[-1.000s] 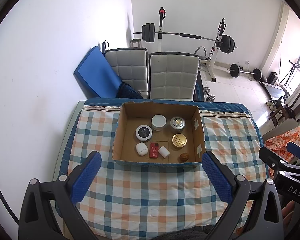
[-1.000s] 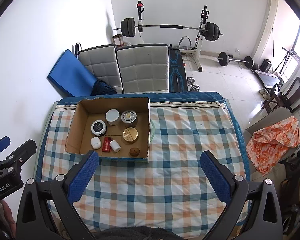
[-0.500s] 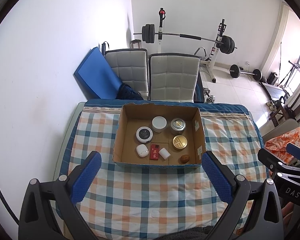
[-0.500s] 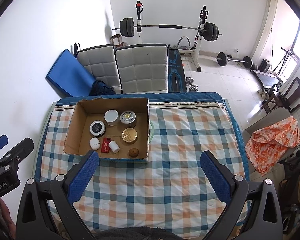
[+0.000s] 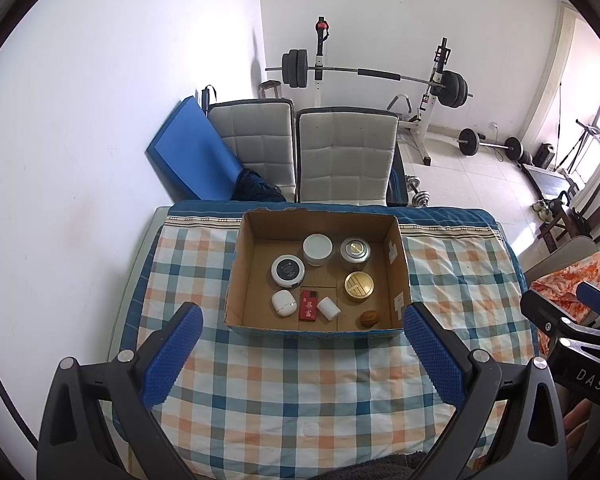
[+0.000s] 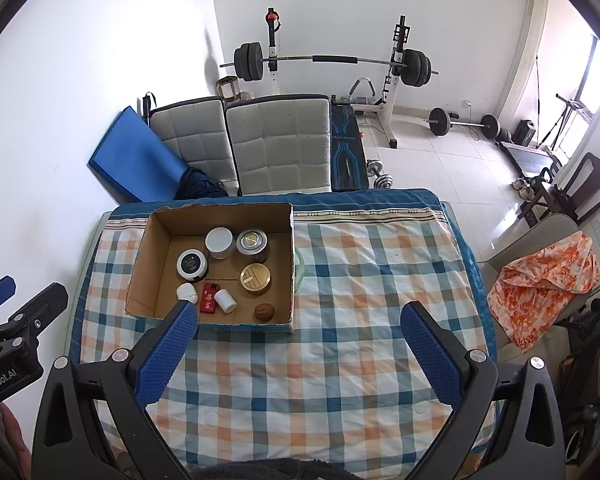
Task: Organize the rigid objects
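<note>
An open cardboard box (image 5: 398, 264) sits at the far side of the checkered table (image 5: 280, 380). In it are a white-lidded jar (image 5: 317, 249), a silver tin (image 5: 355, 251), a black-and-white round tin (image 5: 287, 270), a gold tin (image 5: 359, 286), a white case (image 5: 283, 303), a red pack (image 5: 308, 310), a small white cylinder (image 5: 328, 308) and a walnut (image 5: 369, 318). The box also shows in the right wrist view (image 6: 148, 272). My left gripper (image 5: 302, 354) is open and empty, high above the table before the box. My right gripper (image 6: 298, 352) is open and empty, right of the box.
Two white padded chairs (image 5: 346, 160) stand behind the table with a blue mat (image 5: 192, 160) against the wall. A barbell rack (image 5: 380, 76) stands at the back. An orange cloth (image 6: 540, 276) lies on a chair to the right.
Both grippers have drawn back and up a little; the box and table look slightly farther away. Nothing in the box has moved.
</note>
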Tool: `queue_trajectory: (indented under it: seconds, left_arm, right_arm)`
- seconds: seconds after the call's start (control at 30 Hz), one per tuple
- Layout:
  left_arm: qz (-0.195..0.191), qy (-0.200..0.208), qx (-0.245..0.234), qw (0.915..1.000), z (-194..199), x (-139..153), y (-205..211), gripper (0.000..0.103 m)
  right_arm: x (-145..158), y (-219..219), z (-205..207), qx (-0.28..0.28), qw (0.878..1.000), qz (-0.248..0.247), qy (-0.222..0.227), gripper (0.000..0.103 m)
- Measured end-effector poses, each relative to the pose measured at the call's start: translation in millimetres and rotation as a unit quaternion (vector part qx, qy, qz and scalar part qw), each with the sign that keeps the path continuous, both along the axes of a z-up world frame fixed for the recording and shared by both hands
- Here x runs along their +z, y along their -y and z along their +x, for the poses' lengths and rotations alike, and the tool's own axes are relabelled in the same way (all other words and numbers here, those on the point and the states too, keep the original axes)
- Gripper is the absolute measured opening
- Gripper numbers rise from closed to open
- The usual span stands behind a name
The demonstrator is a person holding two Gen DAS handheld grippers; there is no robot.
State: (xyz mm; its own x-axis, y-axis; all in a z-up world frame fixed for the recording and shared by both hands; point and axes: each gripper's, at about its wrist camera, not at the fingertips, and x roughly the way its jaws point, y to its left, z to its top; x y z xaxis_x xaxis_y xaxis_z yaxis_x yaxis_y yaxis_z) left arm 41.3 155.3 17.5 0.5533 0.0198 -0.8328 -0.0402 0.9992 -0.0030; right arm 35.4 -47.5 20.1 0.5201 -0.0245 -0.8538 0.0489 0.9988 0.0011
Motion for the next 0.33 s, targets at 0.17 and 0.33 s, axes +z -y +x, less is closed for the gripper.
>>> queue_trajectory:
  seconds: [0.17, 0.33]
  left_arm:
    - [0.0, 0.002, -0.001, 1.0, 1.2, 1.0, -0.2, 0.103]
    - [0.003, 0.005, -0.006, 1.0, 5.9, 3.2, -0.7, 0.103]
  right_arm:
    - [2.8, 1.1, -1.5, -0.004, 1.0, 0.001, 0.004, 0.103]
    - [2.6, 1.5, -2.1, -0.003, 1.0, -0.001, 0.003, 0.103]
